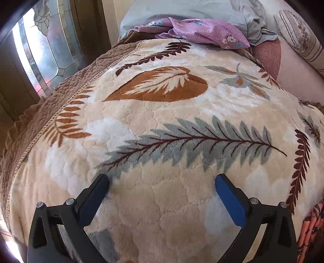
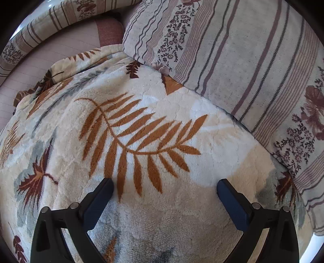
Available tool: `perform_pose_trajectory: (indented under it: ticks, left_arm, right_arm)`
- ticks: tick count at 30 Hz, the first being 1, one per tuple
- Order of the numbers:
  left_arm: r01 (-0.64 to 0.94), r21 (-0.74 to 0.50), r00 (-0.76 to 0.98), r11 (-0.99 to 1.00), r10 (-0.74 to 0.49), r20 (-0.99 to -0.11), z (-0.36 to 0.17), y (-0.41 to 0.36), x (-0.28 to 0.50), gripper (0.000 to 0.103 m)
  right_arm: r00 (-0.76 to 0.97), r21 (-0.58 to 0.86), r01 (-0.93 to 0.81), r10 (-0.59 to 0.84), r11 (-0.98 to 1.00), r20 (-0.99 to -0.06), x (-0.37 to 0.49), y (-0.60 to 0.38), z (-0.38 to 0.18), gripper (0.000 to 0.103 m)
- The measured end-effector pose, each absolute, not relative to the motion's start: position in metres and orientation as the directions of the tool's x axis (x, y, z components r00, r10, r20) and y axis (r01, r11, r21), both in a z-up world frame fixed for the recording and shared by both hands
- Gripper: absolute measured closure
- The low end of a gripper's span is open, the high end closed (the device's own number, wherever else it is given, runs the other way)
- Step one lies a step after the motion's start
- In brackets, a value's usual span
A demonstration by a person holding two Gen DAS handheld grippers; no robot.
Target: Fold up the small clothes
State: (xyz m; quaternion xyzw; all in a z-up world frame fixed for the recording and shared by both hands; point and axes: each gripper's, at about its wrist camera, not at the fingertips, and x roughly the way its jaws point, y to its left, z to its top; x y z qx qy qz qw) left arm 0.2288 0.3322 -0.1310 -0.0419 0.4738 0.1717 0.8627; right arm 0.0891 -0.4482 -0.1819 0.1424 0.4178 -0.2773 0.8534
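My left gripper (image 1: 162,181) is open just above a cream fleece blanket (image 1: 162,113) with leaf patterns, nothing between its blue-padded fingers (image 1: 226,194). Far ahead at the blanket's top lies a crumpled purple floral garment (image 1: 202,32), with pale blue-grey cloth (image 1: 202,10) bunched behind it. An orange patterned garment (image 1: 311,228) shows at the lower right edge. My right gripper (image 2: 165,183) is also open and holds nothing, hovering over the same blanket (image 2: 141,141) near an orange fern print. No small garment shows in the right wrist view.
A striped floral pillow (image 2: 243,70) lies on the blanket's right side, another pillow (image 2: 50,18) at the far left of that view. A brown quilted bedspread edge (image 1: 50,101) drops off on the left beside a stained-glass door (image 1: 40,50).
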Motion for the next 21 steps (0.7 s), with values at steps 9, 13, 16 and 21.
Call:
perform_pose_trajectory:
  ticks: [9,13,16,21]
  left_arm:
    - [-0.069,0.036,0.714,0.997,0.074,-0.697,-0.027,0.201,0.095,0.0]
    - [0.086,-0.188,0.671,0.978,-0.196,-0.715,-0.015,0.148,0.05,0.0]
    - [0.171,-0.307,0.651,0.936,-0.342,-0.678,-0.002,0.118,0.017,0.0]
    - [0.198,-0.365,0.67,0.91,-0.397,-0.627,0.021,0.093,-0.015,0.0]
  right_arm:
    - [0.737,0.311,0.32,-0.028,0.895,-0.676,0.021,-0.377,-0.108,0.0]
    - [0.723,0.589,-0.027,0.423,0.808,-0.546,-0.013,-0.301,-0.086,0.0]
    - [0.679,0.71,-0.196,0.616,0.677,-0.4,-0.044,-0.25,-0.078,0.0]
    - [0.666,0.707,-0.299,0.671,0.641,-0.327,-0.078,-0.196,-0.067,0.0]
